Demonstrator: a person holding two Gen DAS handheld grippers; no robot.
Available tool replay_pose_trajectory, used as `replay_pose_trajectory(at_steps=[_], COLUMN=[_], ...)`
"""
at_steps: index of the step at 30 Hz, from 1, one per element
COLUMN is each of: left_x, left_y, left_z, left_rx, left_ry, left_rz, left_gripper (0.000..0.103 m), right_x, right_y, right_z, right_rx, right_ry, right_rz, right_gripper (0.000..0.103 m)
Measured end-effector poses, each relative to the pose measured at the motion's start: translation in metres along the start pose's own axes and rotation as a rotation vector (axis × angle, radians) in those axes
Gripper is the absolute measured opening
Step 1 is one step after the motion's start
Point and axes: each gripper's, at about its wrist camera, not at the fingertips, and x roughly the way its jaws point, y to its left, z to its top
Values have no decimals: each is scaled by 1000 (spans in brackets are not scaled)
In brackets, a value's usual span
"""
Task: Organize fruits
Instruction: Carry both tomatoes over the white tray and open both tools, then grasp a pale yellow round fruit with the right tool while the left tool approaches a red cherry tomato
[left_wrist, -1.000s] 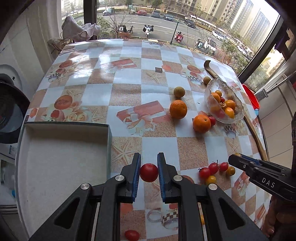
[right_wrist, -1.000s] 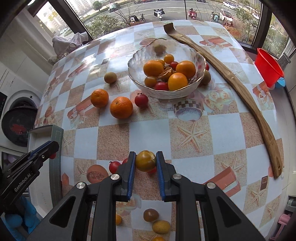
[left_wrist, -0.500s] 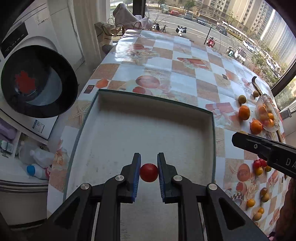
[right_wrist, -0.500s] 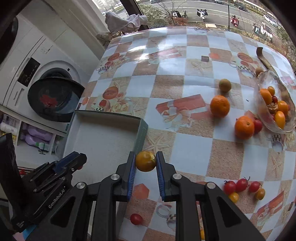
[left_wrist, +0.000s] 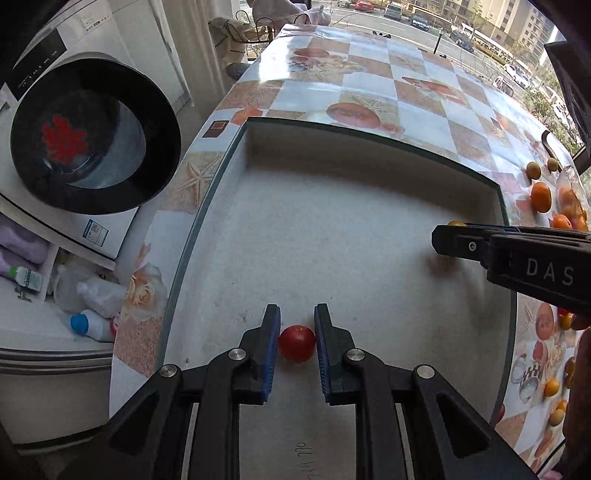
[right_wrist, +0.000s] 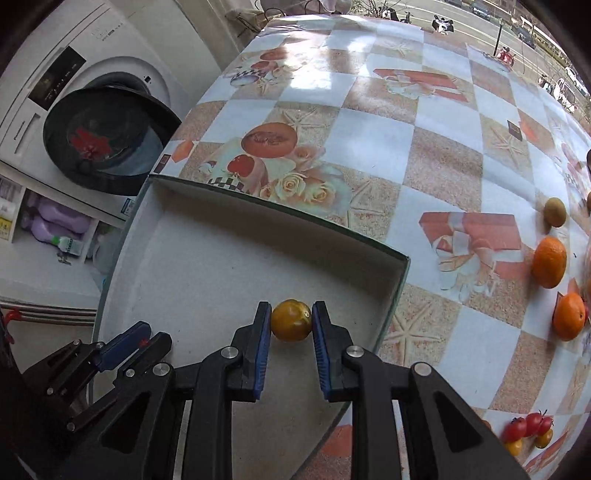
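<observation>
My left gripper (left_wrist: 296, 341) is shut on a red cherry tomato (left_wrist: 296, 342), held low over the floor of the shallow white tray (left_wrist: 369, 155). My right gripper (right_wrist: 291, 321) is shut on a yellow tomato (right_wrist: 291, 320) over the same tray (right_wrist: 277, 206), near its right wall. The right gripper also shows in the left wrist view (left_wrist: 450, 242) at the tray's right side, and the left gripper shows in the right wrist view (right_wrist: 136, 338) at lower left.
Oranges (right_wrist: 549, 256) and a small brownish fruit (right_wrist: 554, 211) lie on the checked tablecloth to the right. Several cherry tomatoes (right_wrist: 528, 426) lie at lower right. A washing machine with an open door (left_wrist: 92, 136) stands left of the table edge.
Both grippers have carried their tomatoes left from the table to over the tray. The left gripper has lowered towards the tray floor; the right has moved in over the tray's right wall.
</observation>
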Motion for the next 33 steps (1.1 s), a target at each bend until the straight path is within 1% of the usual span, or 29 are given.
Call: replay_pose_trajectory(at_steps=[1,2,3,4,5,6,7,9,12,14,17,22,26,30,33], left_x=[0,-1,-4,-10,-12,-12,-12,-13,-18,-22,-29,-43,-56,-65,-62], left_y=[1,1,2,3,3,3,4,4,2,-2,-14,-46,-82,-127,-166], left_z=[-1,-1,-2,-4,-4,-5,-4,-4,-4,-4,-5,-5,-4,-5,-9], left_rx=[1,1,-1,0,10,20,26,30,39,47,73,144,223,320,412], left_ry=[-3,-11,-35,-74,-86,-80,-73,-67,-72,-71,-78,-100,-124,-139,-139], left_rz=[9,22,40,52,55,58,61,60,67,66,59,33,-7,-77,-114], left_gripper=[46,66,95,97,97,97,97,97,97,97,97,97,97,97,97], right_x=[4,7,6,5,5,4,2,-5,-24,-37,-55,-80,-97,-112,-118], right_y=[1,2,3,3,4,4,5,7,1,-3,-17,-58,-103,-143,-168], right_z=[0,0,0,-1,-1,-1,0,2,3,1,-7,-34,-71,-122,-159], right_rx=[-4,-5,-8,-11,-11,-9,-9,-6,35,52,87,190,287,388,452], right_ry=[13,22,14,15,15,11,2,-23,-68,-99,-126,-150,-141,-114,-85], right_rz=[-5,-11,-13,-10,2,16,18,30,83,93,77,26,-36,-117,-172], right_gripper=[25,26,33,49,56,64,68,70,82,82,82,82,82,82,82])
